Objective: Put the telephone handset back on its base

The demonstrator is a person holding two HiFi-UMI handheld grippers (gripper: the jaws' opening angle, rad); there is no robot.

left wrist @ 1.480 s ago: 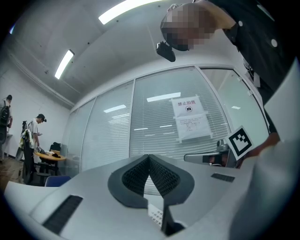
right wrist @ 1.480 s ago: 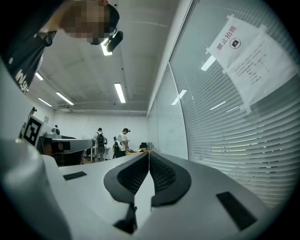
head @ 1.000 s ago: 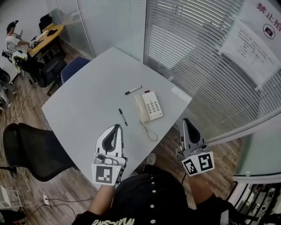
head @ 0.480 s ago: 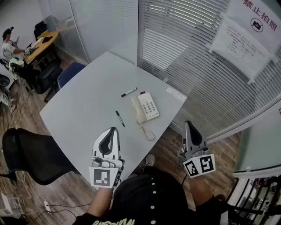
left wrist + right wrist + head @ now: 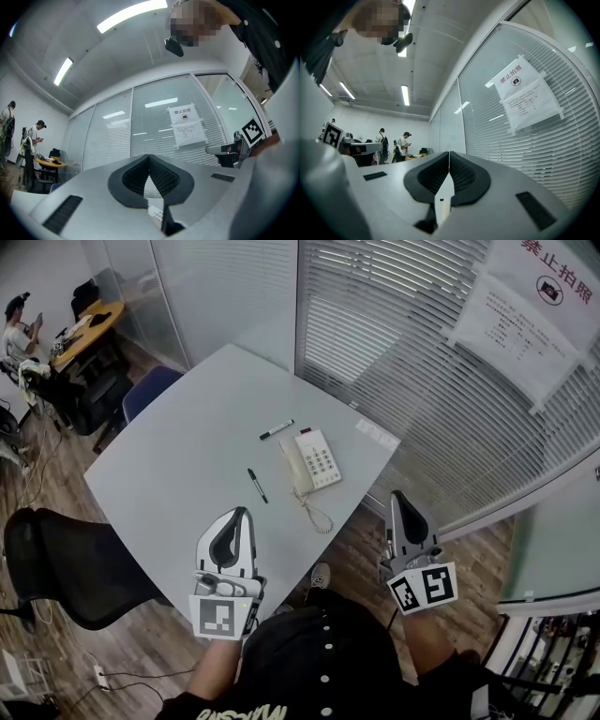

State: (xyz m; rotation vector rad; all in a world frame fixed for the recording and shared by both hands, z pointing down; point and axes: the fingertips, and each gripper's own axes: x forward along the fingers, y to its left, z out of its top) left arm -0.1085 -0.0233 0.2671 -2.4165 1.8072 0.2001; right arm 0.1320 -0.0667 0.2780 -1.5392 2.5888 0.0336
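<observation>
Base: telephone base (image 5: 321, 458) on bench (image 5: 178, 456), ahead & right of left tool (image 5: 244, 515), ahead & left of right tool (image 5: 397, 499).
Handset: handset (image 5: 293, 468) lies along base's left side, looks seated; task prob. done, though too small to confirm.
Left to do: likely nothing; maybe check seating.
Left tool: jaws together, nothing held, over the near bench edge.
Right tool: jaws together, empty, off the bench, over the floor.
Chair: black chair (image 5: 66, 568) left of left tool, well apart.
Cord: coiled cord (image 5: 317, 515) trails from phone toward the tools.
Pens: one pen (image 5: 257, 486) just ahead of left tool, another pen (image 5: 276, 430) beyond.
In the way: nothing much; near pen & cord if reaching in.
</observation>
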